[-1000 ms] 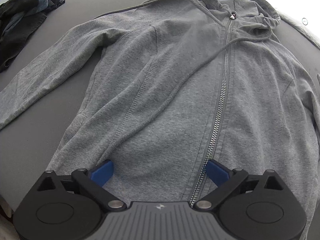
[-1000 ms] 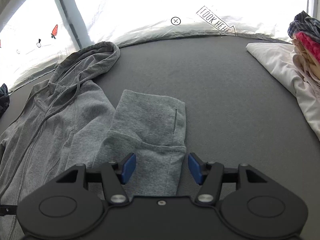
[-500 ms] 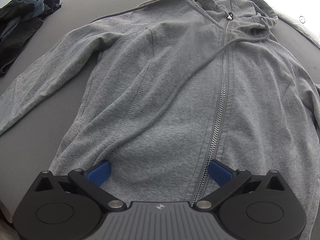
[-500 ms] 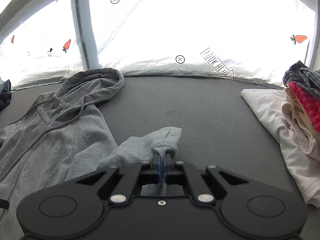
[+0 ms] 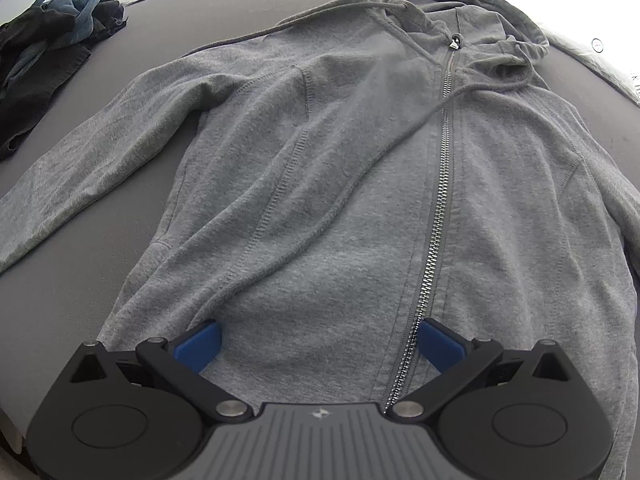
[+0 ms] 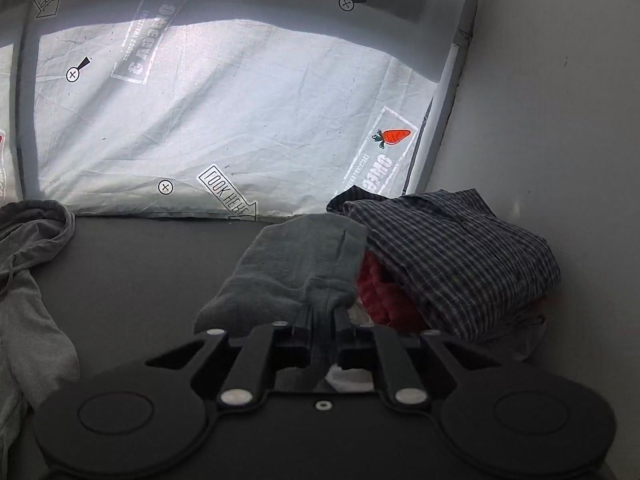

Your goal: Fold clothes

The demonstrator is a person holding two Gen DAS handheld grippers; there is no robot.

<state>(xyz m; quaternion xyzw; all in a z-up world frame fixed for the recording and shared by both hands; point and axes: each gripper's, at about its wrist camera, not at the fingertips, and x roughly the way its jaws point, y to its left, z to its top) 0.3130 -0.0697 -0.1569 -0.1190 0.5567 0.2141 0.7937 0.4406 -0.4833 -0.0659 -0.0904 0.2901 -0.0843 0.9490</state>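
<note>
A grey zip hoodie (image 5: pixel 340 168) lies flat and zipped on the dark grey table (image 5: pixel 120 80), hood at the far end, its left sleeve stretched out to the left. My left gripper (image 5: pixel 320 346) is open, its blue pads on either side of the hem, just left of the zipper. My right gripper (image 6: pixel 323 320) is shut on the cuff of the hoodie's right sleeve (image 6: pixel 296 264) and holds it lifted above the table. The hood and shoulder (image 6: pixel 28 248) show at the left of the right wrist view.
A dark pile of clothes (image 5: pixel 44 52) lies at the far left of the table. A stack with a plaid shirt (image 6: pixel 452 264) over a red garment (image 6: pixel 384 292) stands to the right, close behind the lifted sleeve. A white printed sheet (image 6: pixel 240 120) hangs behind the table.
My right gripper closed on the sleeve cuff and lifted it, swinging up and toward the plaid stack. My left gripper stayed open at the hem, shifting only slightly.
</note>
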